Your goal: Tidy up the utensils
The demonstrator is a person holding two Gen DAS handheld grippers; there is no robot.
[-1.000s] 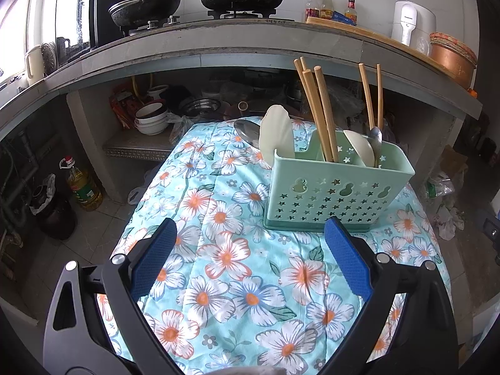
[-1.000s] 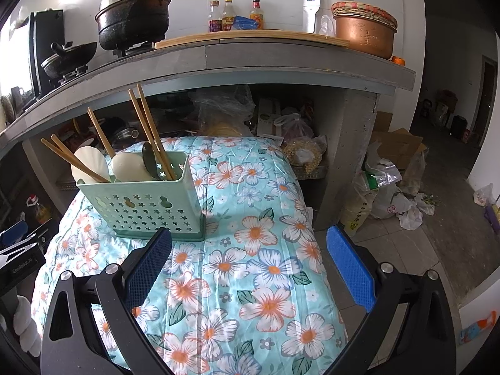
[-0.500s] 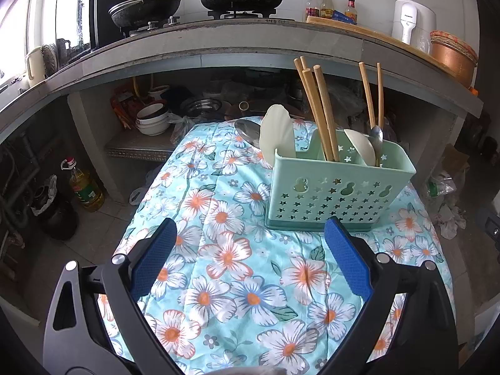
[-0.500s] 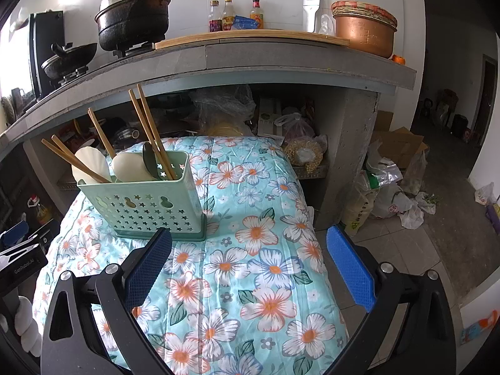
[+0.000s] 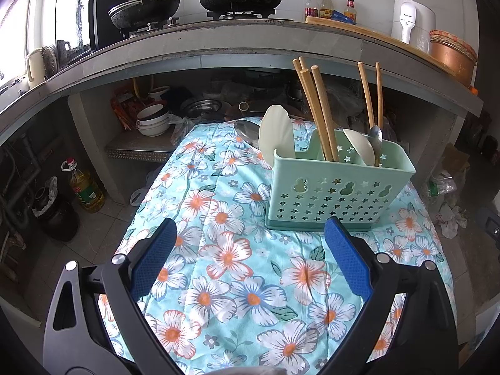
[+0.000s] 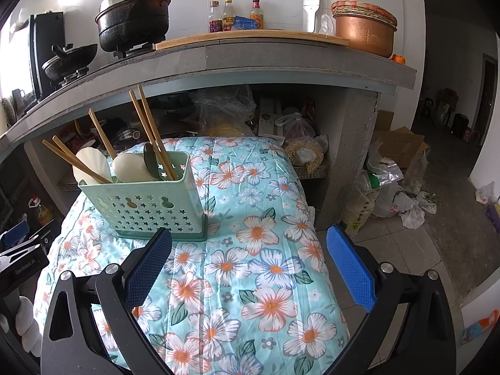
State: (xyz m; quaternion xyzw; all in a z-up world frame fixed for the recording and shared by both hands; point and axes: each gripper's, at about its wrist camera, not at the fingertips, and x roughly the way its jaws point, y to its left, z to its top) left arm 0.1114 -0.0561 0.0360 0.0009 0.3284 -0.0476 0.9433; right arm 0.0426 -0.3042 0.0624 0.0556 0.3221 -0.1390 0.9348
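Legible text, right wrist view:
- "GenRobot.AI", white lettering on the black body of the left gripper (image 6: 22, 261), seen at the left edge of the frame.

Text present but not readable:
- Small brand mark on the front of the white appliance (image 5: 409, 20) on the counter; too small to make out in either view.
- Labels on the three sauce bottles (image 6: 236, 15) on the wooden board; print visible, wording illegible.
- Label on the oil bottle (image 5: 84, 187) standing on the floor; characters too blurred to read.
- Scale marks on the side of the copper pot (image 6: 364, 34); no figures can be read.
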